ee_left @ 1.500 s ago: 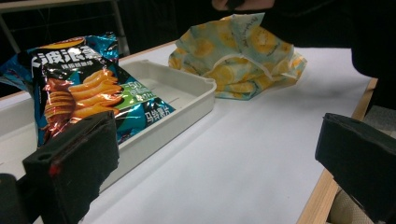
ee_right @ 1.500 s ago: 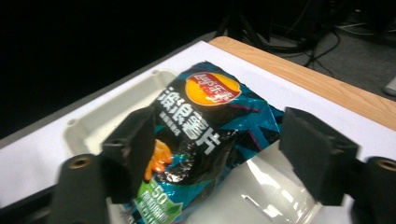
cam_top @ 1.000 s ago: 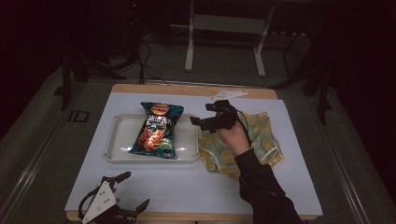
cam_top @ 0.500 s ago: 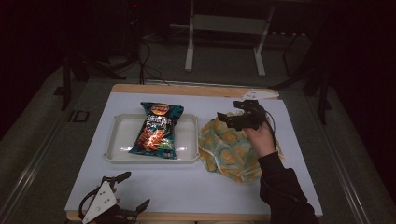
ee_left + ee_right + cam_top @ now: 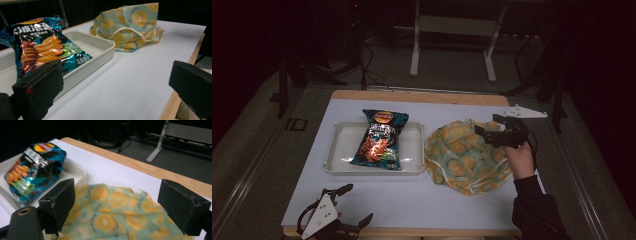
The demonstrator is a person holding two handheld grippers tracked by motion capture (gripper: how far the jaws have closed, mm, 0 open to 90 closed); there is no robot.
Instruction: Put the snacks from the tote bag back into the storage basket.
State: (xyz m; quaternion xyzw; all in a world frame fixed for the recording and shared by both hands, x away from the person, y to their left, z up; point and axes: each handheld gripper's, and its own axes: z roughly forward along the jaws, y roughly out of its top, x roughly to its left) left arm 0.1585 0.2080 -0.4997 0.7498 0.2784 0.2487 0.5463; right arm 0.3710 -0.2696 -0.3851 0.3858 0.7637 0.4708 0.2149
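Observation:
A blue chip bag (image 5: 380,138) lies lengthwise in a white tray (image 5: 343,150) on the left half of the table. To the tray's right lies a crumpled cloth (image 5: 462,156), teal with orange-slice print. My right gripper (image 5: 490,125), held in a hand (image 5: 520,159), hovers open over the cloth's right edge with its jaws pointing left. In the right gripper view the cloth (image 5: 112,212) spreads below the open jaws, with the bag (image 5: 32,170) beyond. My left gripper (image 5: 356,205) rests open at the table's front left edge, and its view faces the bag (image 5: 40,47), the tray (image 5: 100,46) and the cloth (image 5: 130,27).
The white tabletop (image 5: 452,205) has a wooden rim (image 5: 422,96) along the far edge. A metal stand (image 5: 452,30) and cables (image 5: 367,70) sit on the floor behind the table. Bare table lies in front of the tray and cloth.
My right gripper has moved rightward from near the tray's corner to the cloth's right side. The cloth now lies rounder and more spread out. The left gripper has not moved.

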